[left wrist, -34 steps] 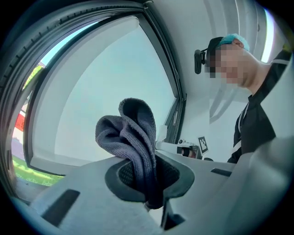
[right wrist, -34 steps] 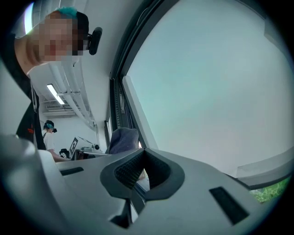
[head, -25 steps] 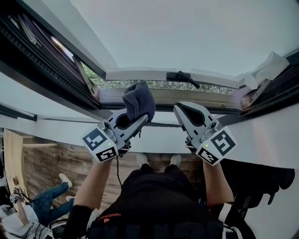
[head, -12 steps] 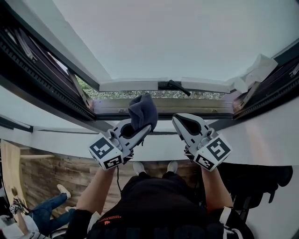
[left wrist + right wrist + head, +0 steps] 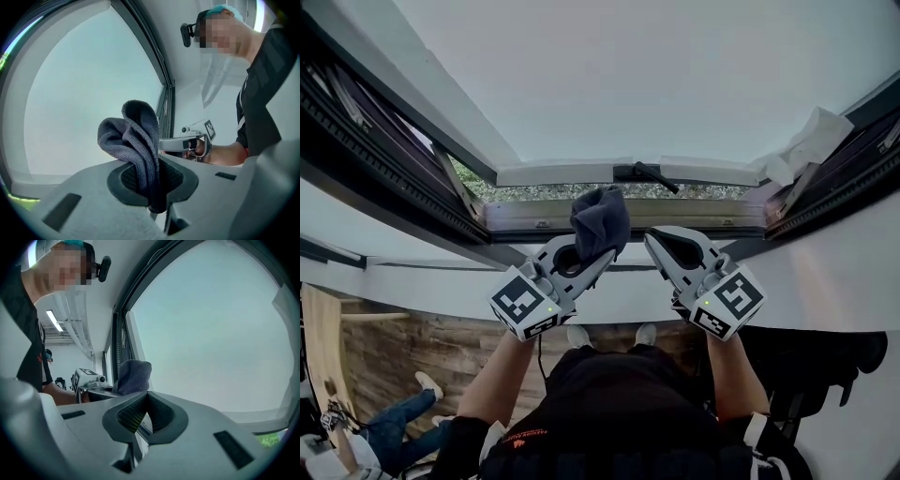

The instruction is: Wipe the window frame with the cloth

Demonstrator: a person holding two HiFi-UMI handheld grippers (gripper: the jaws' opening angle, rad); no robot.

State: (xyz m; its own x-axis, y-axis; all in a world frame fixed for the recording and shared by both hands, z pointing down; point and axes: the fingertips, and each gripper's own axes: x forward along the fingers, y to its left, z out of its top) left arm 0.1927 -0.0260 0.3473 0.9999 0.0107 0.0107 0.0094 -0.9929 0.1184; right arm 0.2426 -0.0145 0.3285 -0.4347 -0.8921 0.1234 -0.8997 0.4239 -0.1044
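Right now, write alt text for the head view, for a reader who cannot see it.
A person seen from above holds a dark cloth pinched in the left gripper, up near the bottom of an open window frame. The right gripper sits beside it, holding nothing.

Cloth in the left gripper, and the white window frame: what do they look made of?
Cloth: dark blue-grey and matte, with a fine ribbed pile, so likely microfibre or terry. It folds softly where the left gripper clamps it. Window frame: white and smooth, with a low sheen and an even profile. It could be painted metal or PVC; I can't tell which.
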